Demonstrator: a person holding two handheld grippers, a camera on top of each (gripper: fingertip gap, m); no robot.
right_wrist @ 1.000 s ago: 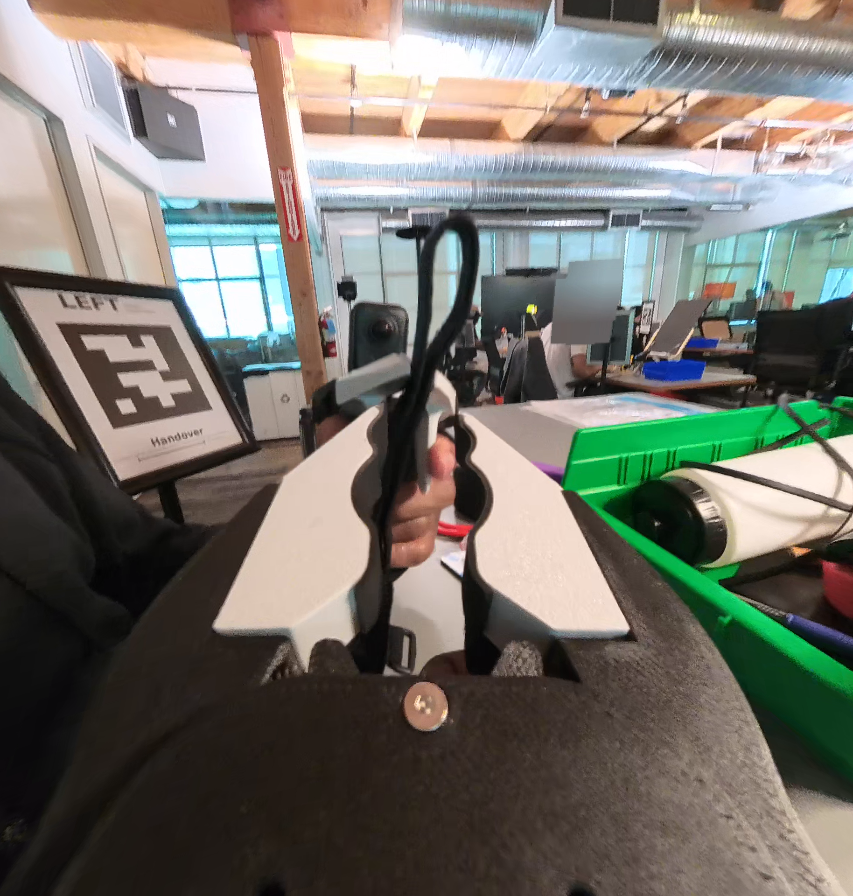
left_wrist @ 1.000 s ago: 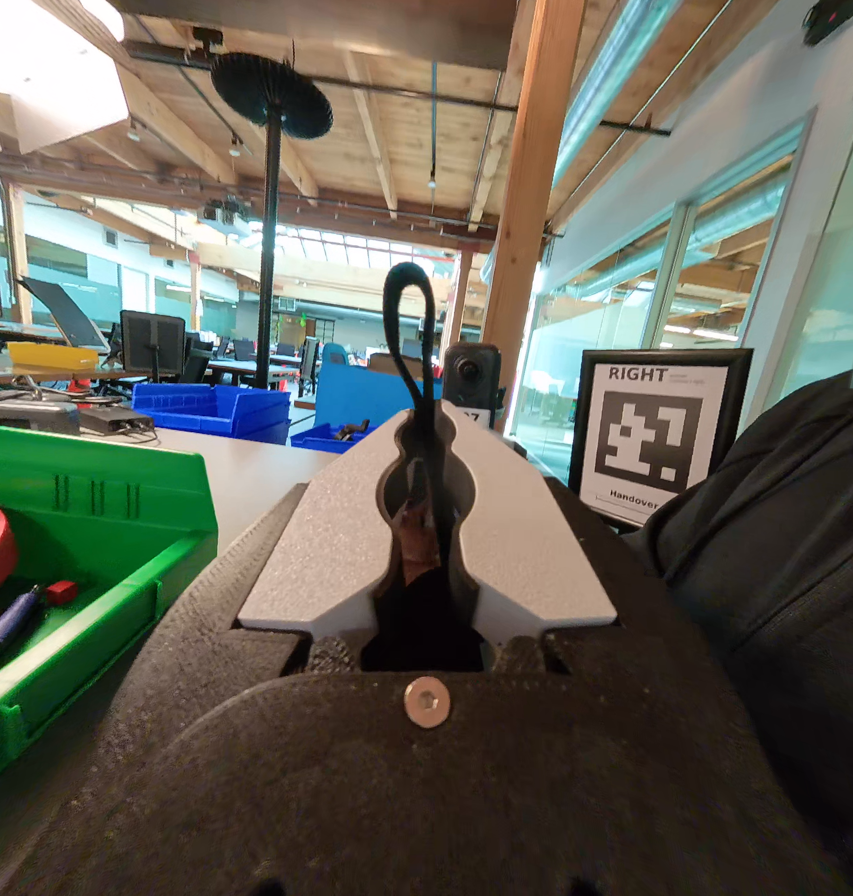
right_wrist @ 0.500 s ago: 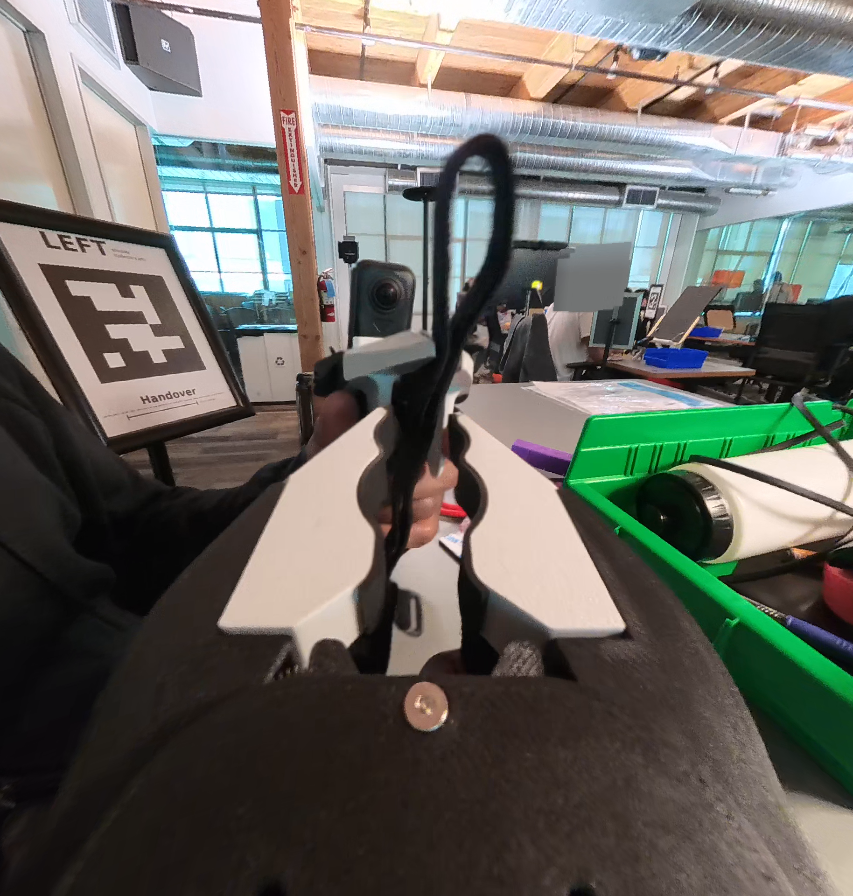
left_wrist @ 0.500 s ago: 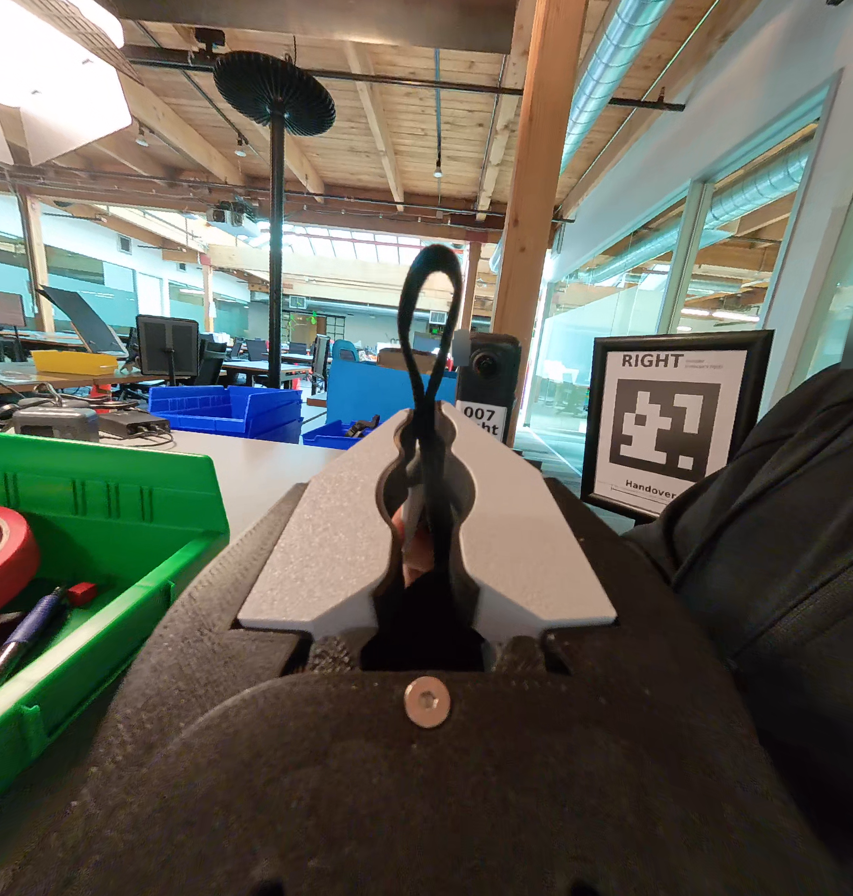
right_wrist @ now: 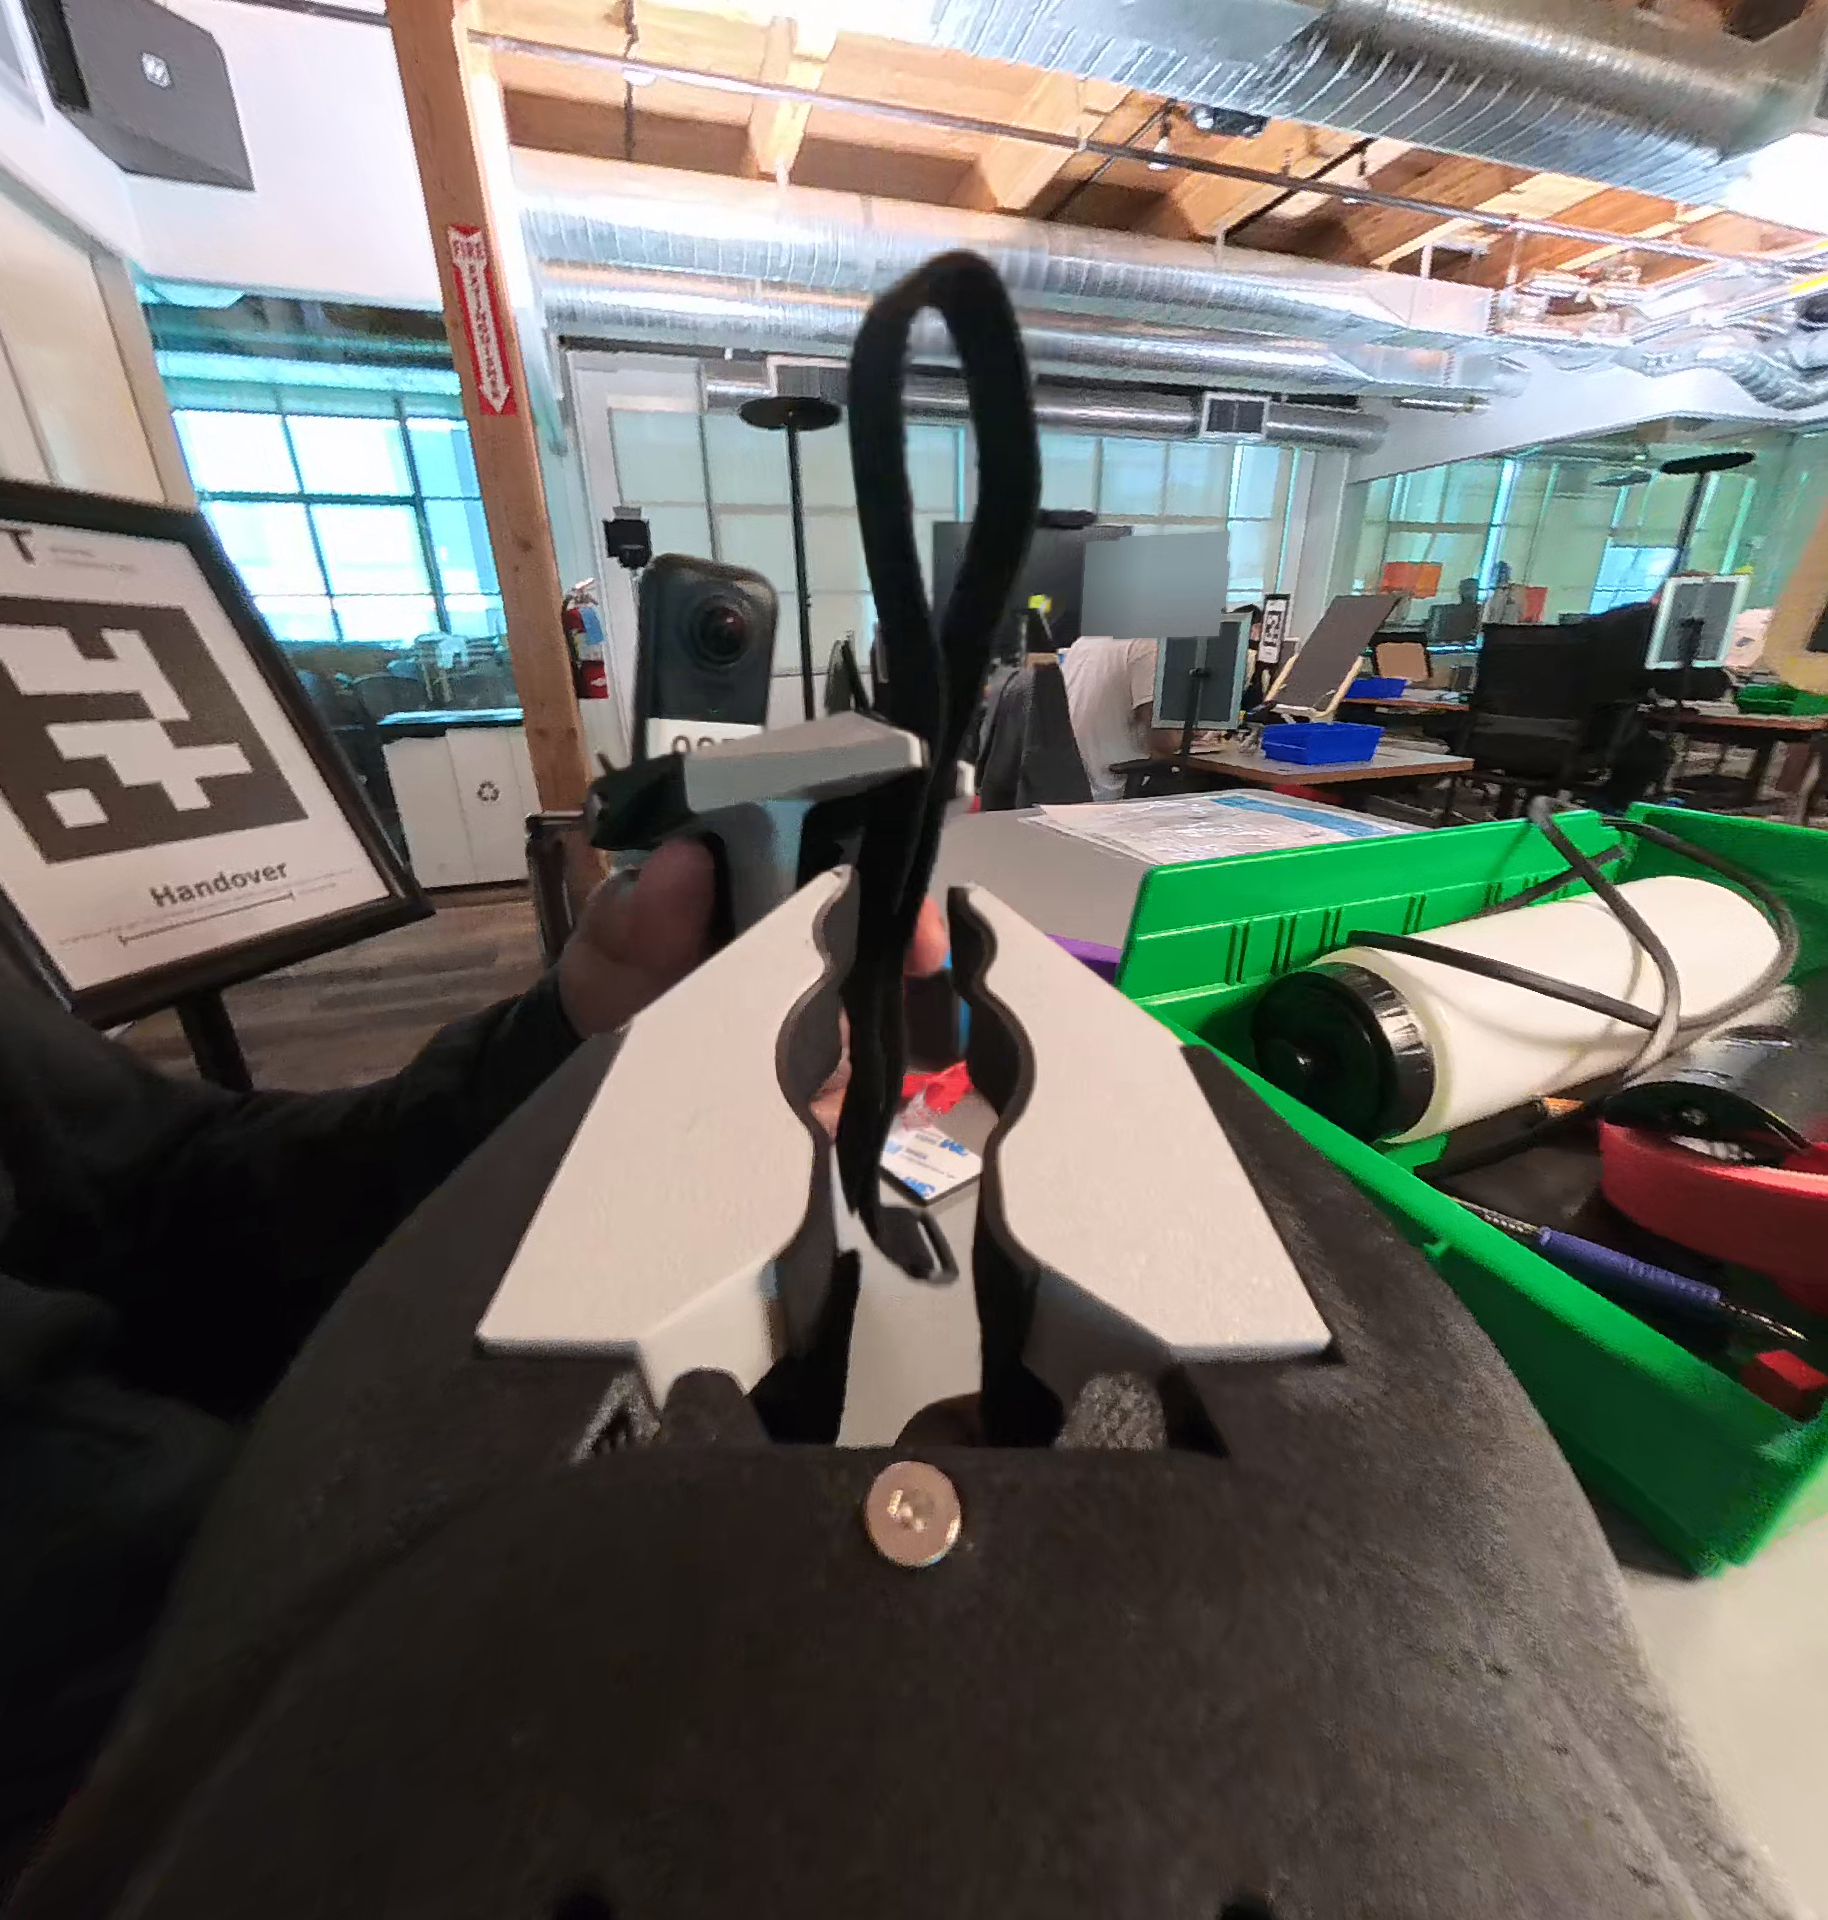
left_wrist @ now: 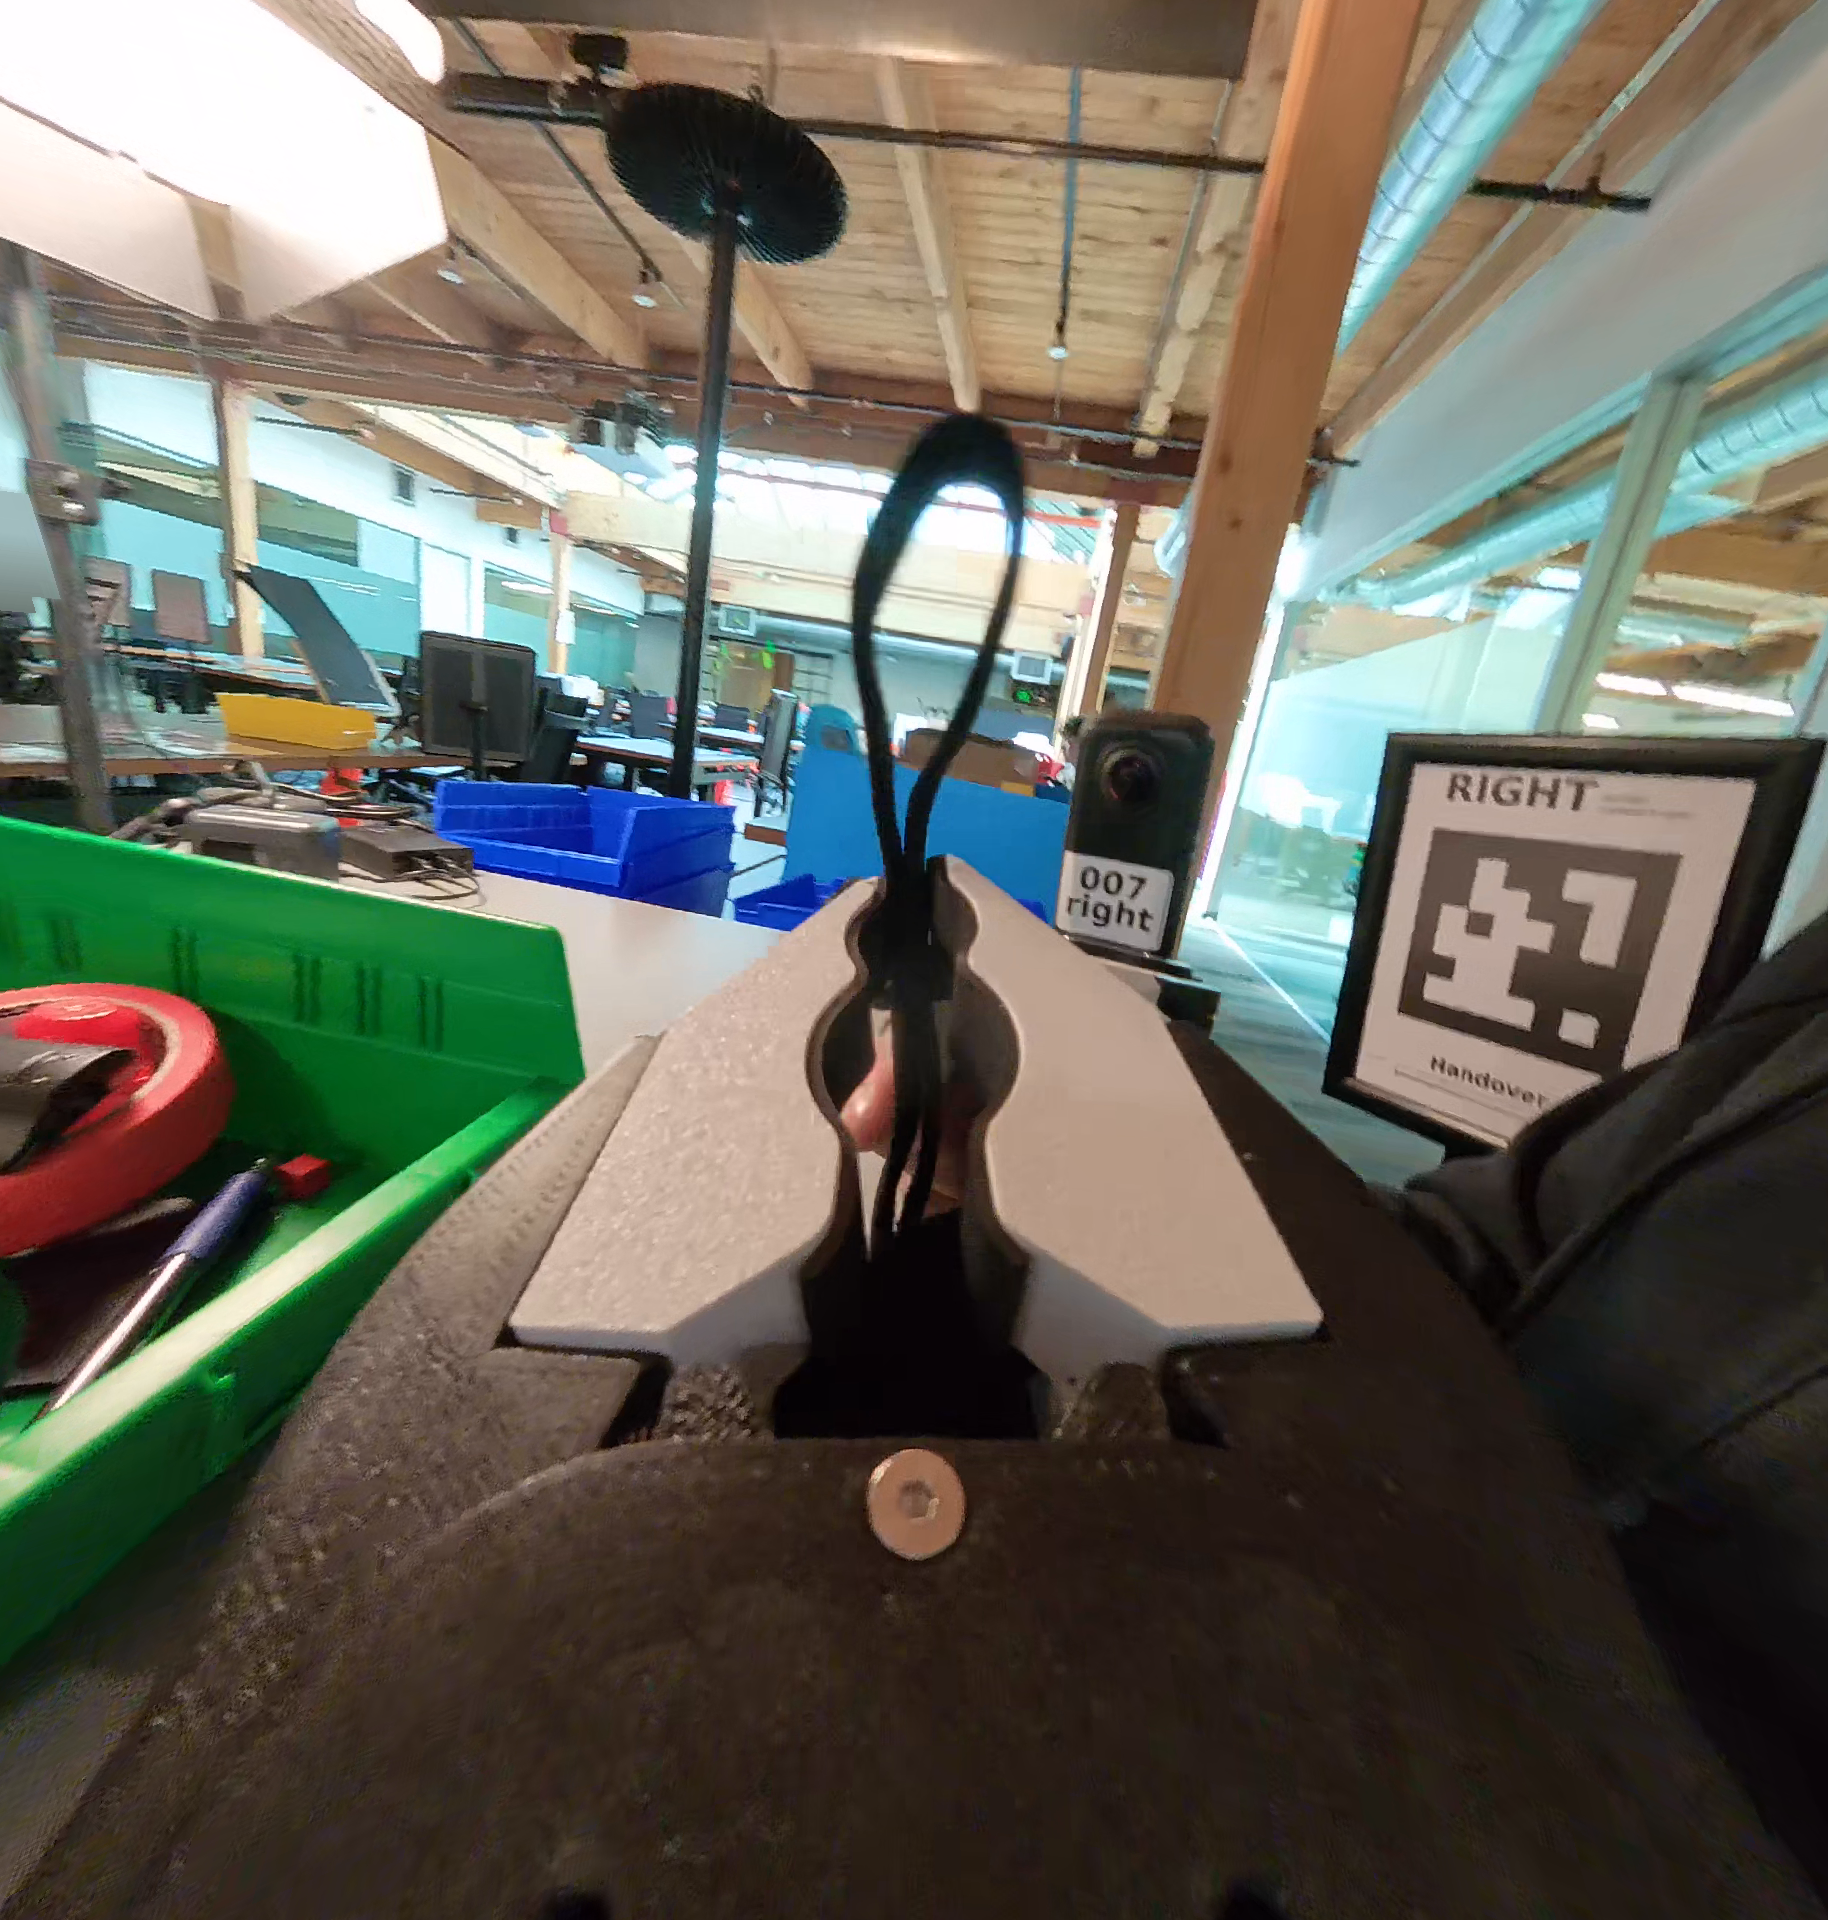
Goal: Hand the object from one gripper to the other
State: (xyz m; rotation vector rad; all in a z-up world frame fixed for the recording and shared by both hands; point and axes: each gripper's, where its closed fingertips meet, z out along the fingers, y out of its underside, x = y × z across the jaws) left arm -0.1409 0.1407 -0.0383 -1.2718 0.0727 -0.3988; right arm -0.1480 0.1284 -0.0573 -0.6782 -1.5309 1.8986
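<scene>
Between parted right hand-held gripper (right_wrist: 899, 914) fingers: black strap (right_wrist: 936, 582), left-clamped.

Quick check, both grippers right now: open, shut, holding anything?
Left gripper: shut on the black strap, its loop standing up above the fingertips.
Right gripper: open, fingers either side of the same strap, not clamped on it.

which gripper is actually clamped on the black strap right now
The left gripper: its fingers pinch the black strap. The right gripper stands open around it.
</scene>
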